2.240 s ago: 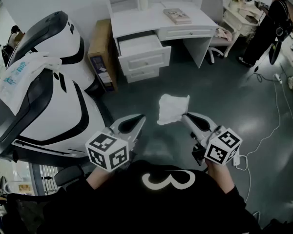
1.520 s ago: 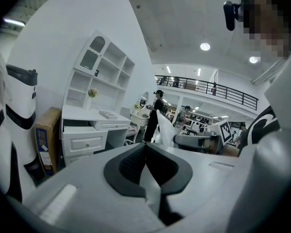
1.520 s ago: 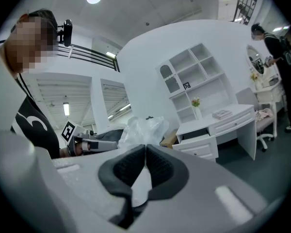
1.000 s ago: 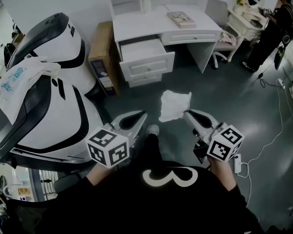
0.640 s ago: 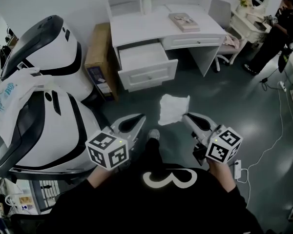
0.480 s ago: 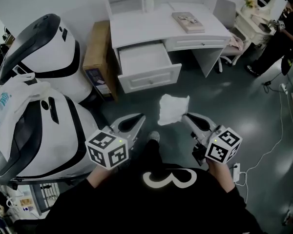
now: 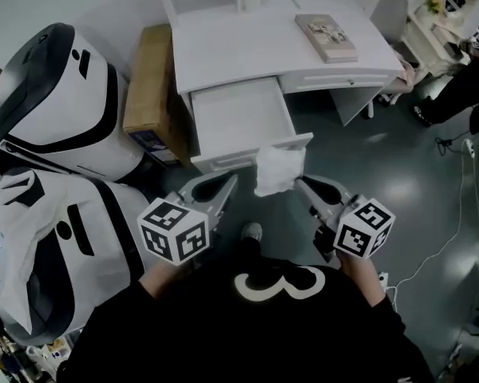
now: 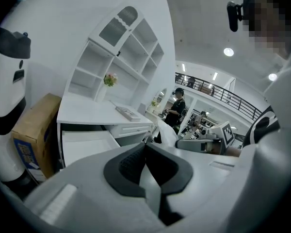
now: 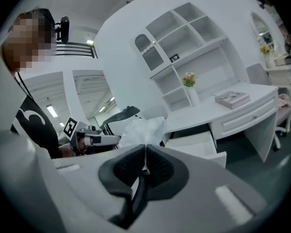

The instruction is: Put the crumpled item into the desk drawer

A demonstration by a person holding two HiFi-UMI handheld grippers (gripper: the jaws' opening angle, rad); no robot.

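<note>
A crumpled white item [image 7: 275, 167] hangs from the tips of my right gripper [image 7: 299, 182], which is shut on its edge; in the right gripper view the crumpled white item [image 9: 141, 130] rises just past the closed pads. It hovers over the front panel of the open top drawer [image 7: 241, 120] of the white desk [image 7: 263, 42]. The drawer looks empty inside. My left gripper [image 7: 230, 180] is shut with nothing between its jaws and sits just left of the crumpled item, near the drawer's front corner. In the left gripper view the drawer [image 8: 82, 144] lies ahead and to the left.
A book [image 7: 326, 37] lies on the desk top. A brown cardboard box [image 7: 150, 94] leans left of the desk. Two large white-and-black machine shells [image 7: 52, 110] stand at the left, a white plastic bag [image 7: 24, 246] draped on the nearer. A person [image 7: 463, 94] stands far right.
The view has closed in on the desk. Both grippers and the crumpled item now sit at the open drawer's front edge instead of over bare floor. The grip has not changed.
</note>
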